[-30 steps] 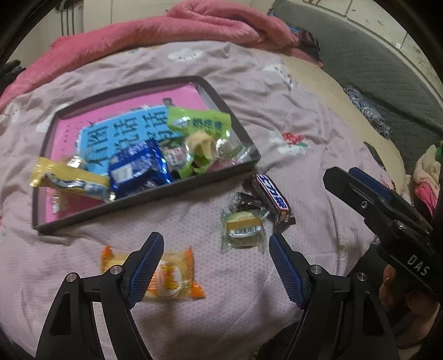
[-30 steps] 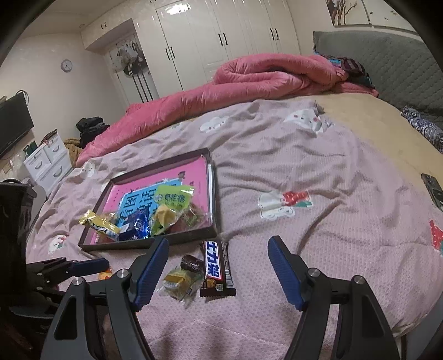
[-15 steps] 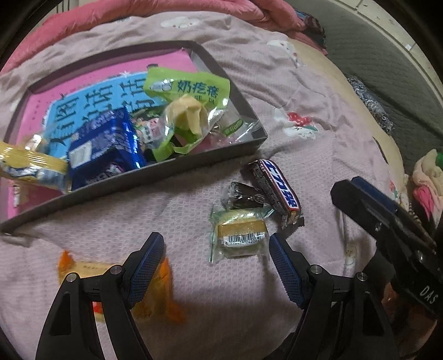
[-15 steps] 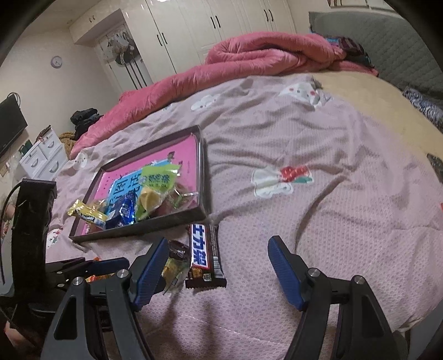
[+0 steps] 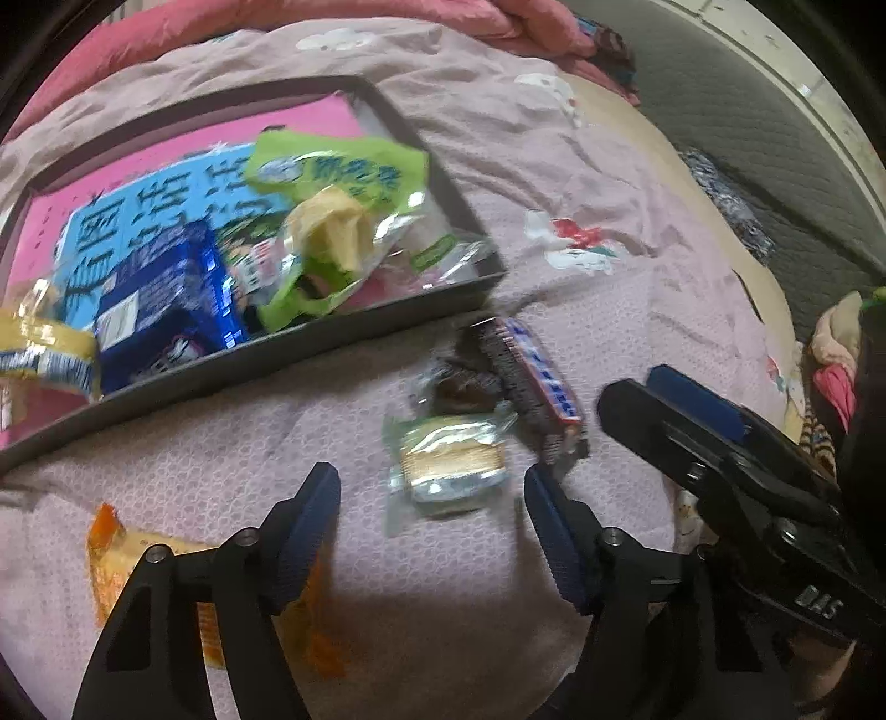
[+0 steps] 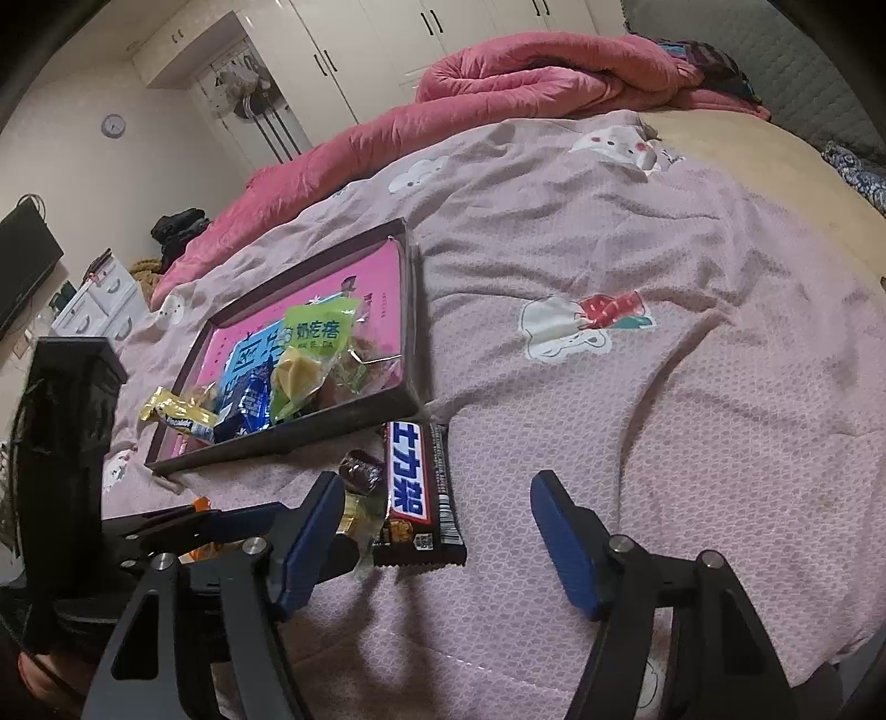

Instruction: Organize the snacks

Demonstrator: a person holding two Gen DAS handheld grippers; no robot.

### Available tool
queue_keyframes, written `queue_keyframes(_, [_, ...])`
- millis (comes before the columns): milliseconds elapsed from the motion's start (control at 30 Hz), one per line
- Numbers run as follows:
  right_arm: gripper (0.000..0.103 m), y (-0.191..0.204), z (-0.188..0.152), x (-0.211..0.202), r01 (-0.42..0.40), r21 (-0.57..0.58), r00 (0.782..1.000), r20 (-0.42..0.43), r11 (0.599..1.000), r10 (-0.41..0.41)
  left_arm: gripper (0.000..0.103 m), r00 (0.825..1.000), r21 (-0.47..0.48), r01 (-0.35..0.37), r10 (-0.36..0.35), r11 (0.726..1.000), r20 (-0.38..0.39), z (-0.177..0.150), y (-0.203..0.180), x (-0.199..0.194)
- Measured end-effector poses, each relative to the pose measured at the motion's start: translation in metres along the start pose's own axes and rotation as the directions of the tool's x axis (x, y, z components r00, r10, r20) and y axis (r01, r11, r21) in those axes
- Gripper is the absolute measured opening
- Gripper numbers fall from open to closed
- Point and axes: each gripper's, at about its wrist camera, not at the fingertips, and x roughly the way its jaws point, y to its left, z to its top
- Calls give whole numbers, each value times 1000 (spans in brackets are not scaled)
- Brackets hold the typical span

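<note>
A dark-rimmed tray (image 5: 310, 338) (image 6: 412, 310) with a pink base lies on the bed and holds a green bag (image 5: 338, 171), a blue pack (image 5: 160, 288) and a yellow bar (image 5: 44, 354). In front of it lie a Snickers bar (image 5: 537, 382) (image 6: 415, 487), a small dark candy (image 5: 465, 387) (image 6: 362, 471), a clear-wrapped biscuit (image 5: 451, 462) and an orange packet (image 5: 127, 576). My left gripper (image 5: 432, 531) is open, just short of the biscuit. My right gripper (image 6: 437, 543) is open, its tips either side of the Snickers bar's near end.
The snacks lie on a mauve bedspread (image 6: 664, 387) with cartoon prints. A pink quilt (image 6: 526, 77) is heaped at the far side. White wardrobes (image 6: 443, 33) and a drawer unit (image 6: 99, 299) stand beyond. The bed's near edge is just below both grippers.
Both grippers have moved forward and lower toward the loose snacks. The biscuit now sits close between the left fingers, the Snickers bar between the right fingers. Both stay open.
</note>
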Motion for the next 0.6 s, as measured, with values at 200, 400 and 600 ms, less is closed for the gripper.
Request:
queue_keyframes(200, [63, -1, 1, 4, -22, -1, 1000, -12, 1000, 22, 54, 1000, 1, -16, 16, 1000, -26, 6, -1, 13])
queue_keyframes(400, [53, -4, 4, 13, -66, 7, 997, -28, 998, 66, 44, 1000, 0, 7, -7, 1000, -18, 5, 1, 13])
queue_keyframes(600, [48, -1, 3, 23, -92, -27, 994, -66, 995, 90, 42, 1000, -15, 11, -12, 1000, -16, -1, 10, 2])
